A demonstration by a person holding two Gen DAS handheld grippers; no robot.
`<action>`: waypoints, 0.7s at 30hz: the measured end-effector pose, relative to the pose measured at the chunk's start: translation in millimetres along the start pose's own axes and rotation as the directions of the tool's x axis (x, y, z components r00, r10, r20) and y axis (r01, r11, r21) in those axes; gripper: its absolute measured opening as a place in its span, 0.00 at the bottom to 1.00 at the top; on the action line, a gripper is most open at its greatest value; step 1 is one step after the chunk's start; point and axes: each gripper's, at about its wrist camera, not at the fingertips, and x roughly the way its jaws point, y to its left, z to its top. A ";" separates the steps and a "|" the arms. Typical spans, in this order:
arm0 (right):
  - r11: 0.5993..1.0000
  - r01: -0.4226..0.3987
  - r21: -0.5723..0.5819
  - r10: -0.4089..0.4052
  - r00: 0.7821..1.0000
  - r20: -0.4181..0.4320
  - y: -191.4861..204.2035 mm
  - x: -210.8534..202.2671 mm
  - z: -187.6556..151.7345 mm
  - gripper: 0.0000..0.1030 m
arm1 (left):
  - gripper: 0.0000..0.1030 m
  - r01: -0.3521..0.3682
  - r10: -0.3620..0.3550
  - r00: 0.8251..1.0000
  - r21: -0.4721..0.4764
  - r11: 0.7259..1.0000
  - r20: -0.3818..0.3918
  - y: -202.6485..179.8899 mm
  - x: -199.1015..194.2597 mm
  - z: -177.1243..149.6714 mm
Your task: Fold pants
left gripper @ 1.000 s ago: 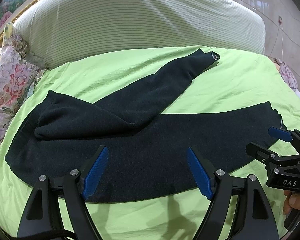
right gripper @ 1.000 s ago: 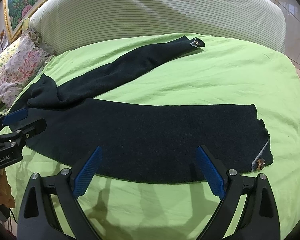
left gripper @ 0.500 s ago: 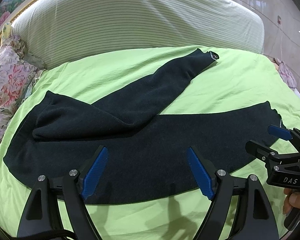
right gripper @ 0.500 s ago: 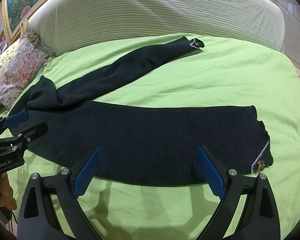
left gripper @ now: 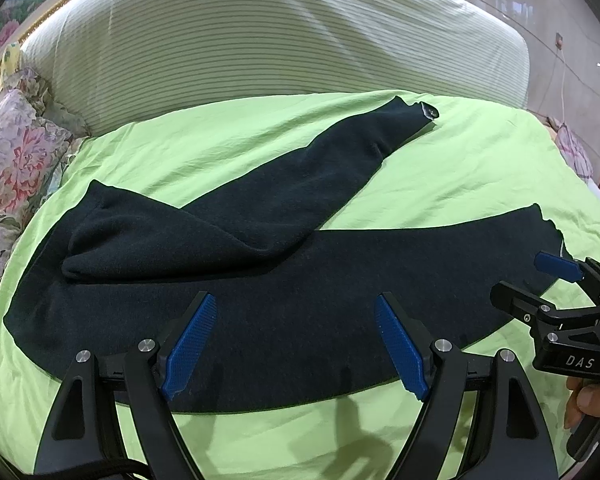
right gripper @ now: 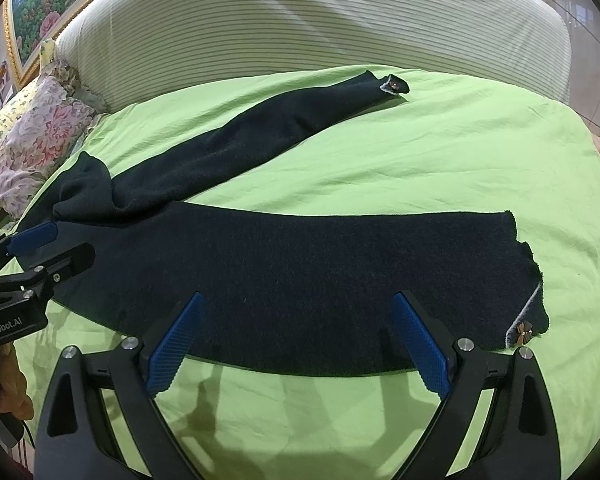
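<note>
— What has changed?
— Little: my left tongs (left gripper: 294,342) have crept nearer the pants (right gripper: 300,276), spread on the bed (right gripper: 440,168). Both tongs, right tongs (right gripper: 300,344) too, gape apart, gripping nothing; folding isn't started.

Left gripper (left gripper: 294,344): black frame, blue ribbed pads on jaws, silver round screws, black cable at lower left. "GenRobot.AI" in white on its body. Right gripper (right gripper: 298,344): same black frame, blue pads, silver screws; body marked "DAS". Bare skin of hand (left gripper: 588,398) on handle.
</note>
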 end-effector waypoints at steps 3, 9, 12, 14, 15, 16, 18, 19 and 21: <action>1.000 0.004 0.000 -0.004 1.000 0.000 0.0 0.0 0.7 0.92 | 0.80 0.004 -0.004 1.000 -0.001 1.000 -0.004 0.3 1.3 0.4; 1.000 0.003 0.009 -0.003 1.000 0.001 -3.2 0.0 3.4 0.92 | 0.80 0.004 -0.004 1.000 0.006 1.000 -0.006 0.0 3.6 2.4; 1.000 0.004 0.014 -0.004 1.000 0.001 -4.5 1.3 5.5 0.92 | 0.80 0.007 -0.007 1.000 0.007 1.000 -0.008 0.8 5.9 4.0; 1.000 0.004 0.014 -0.004 1.000 0.001 -4.4 2.2 6.1 0.92 | 0.80 0.012 -0.012 1.000 0.008 1.000 -0.013 1.1 7.4 4.9; 1.000 0.004 0.014 -0.004 1.000 0.001 -4.5 2.4 6.4 0.92 | 0.80 0.016 -0.016 1.000 0.008 1.000 -0.017 1.4 8.5 5.5; 1.000 0.006 0.014 -0.006 1.000 0.002 -4.6 2.7 6.8 0.92 | 0.80 0.018 -0.018 1.000 0.009 1.000 -0.017 1.2 9.2 5.9; 1.000 0.005 0.017 -0.005 1.000 0.002 -5.5 3.0 7.5 0.92 | 0.80 0.021 -0.020 1.000 0.016 1.000 -0.020 0.6 11.0 7.2; 1.000 0.005 0.019 -0.005 1.000 0.003 -5.9 3.5 8.2 0.92 | 0.80 0.022 -0.021 1.000 0.022 1.000 -0.022 0.0 12.4 8.5; 1.000 0.002 0.029 -0.002 1.000 0.004 -8.6 4.3 9.7 0.92 | 0.80 0.022 -0.021 0.999 0.038 0.999 -0.025 -1.7 14.8 12.0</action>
